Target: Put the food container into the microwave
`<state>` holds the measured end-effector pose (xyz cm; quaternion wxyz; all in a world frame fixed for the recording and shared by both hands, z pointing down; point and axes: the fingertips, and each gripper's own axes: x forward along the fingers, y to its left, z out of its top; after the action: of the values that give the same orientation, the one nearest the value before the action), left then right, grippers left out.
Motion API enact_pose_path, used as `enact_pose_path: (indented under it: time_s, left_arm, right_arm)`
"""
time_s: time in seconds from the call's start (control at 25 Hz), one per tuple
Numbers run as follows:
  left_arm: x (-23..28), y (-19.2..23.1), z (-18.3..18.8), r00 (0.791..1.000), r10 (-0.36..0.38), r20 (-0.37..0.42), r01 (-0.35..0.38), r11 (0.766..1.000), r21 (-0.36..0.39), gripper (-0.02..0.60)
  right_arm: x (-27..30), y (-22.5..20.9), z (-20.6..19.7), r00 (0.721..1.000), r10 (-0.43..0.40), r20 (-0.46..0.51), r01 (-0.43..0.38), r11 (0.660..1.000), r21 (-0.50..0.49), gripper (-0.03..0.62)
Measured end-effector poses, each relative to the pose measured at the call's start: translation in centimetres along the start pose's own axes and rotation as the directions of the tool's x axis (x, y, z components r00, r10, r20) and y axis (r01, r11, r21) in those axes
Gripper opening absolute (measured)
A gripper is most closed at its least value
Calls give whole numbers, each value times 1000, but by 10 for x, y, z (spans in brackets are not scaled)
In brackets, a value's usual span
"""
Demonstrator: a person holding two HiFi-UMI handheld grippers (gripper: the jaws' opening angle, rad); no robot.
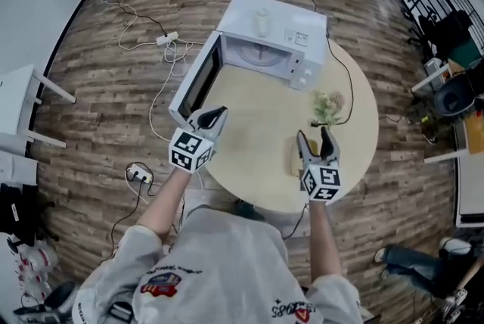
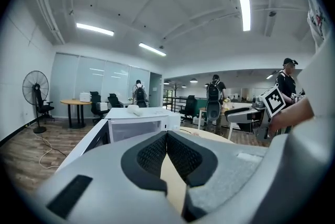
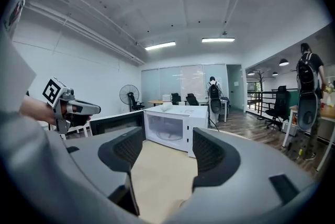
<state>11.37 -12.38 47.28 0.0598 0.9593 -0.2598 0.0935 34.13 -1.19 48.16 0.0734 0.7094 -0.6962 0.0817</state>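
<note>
A white microwave (image 1: 272,42) stands at the far side of the round beige table (image 1: 257,126), its door (image 1: 195,84) swung open to the left and its cavity (image 3: 168,129) showing a glass plate. My left gripper (image 1: 215,116) hovers beside the door's lower edge, its pads meeting with nothing between them (image 2: 167,139). My right gripper (image 1: 314,135) is open over the table's near right part. A pale yellowish container (image 1: 295,160) lies on the table just under it, mostly hidden by the left jaw. The right gripper view looks straight at the microwave (image 3: 170,129) between open jaws.
A small bunch of dried flowers (image 1: 327,107) lies right of the microwave. A white cup (image 1: 262,21) stands on the microwave's top. A black cable (image 1: 349,80) runs over the table's right edge. Power strips (image 1: 168,37) and cords lie on the floor at left.
</note>
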Motion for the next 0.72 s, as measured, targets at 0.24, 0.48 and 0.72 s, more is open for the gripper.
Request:
enact_pose_path:
  time_s: [0.24,0.48,0.72]
  left_arm:
    - [25,-5,15,998,60,18,-60,998,-1,5]
    - [50,-10,19,997,67,24,-67,998,3,5]
    - [68,-11,11,999,48,11,-47,999,-17,5]
  right_arm:
    - [24,-33,1,997,78,-7,-78,997,-29,285]
    - [30,-55,-5,992,122,-30,-124,992,-39,285]
    - [27,-63,-24,989,125,-82,-129,990,-57,285]
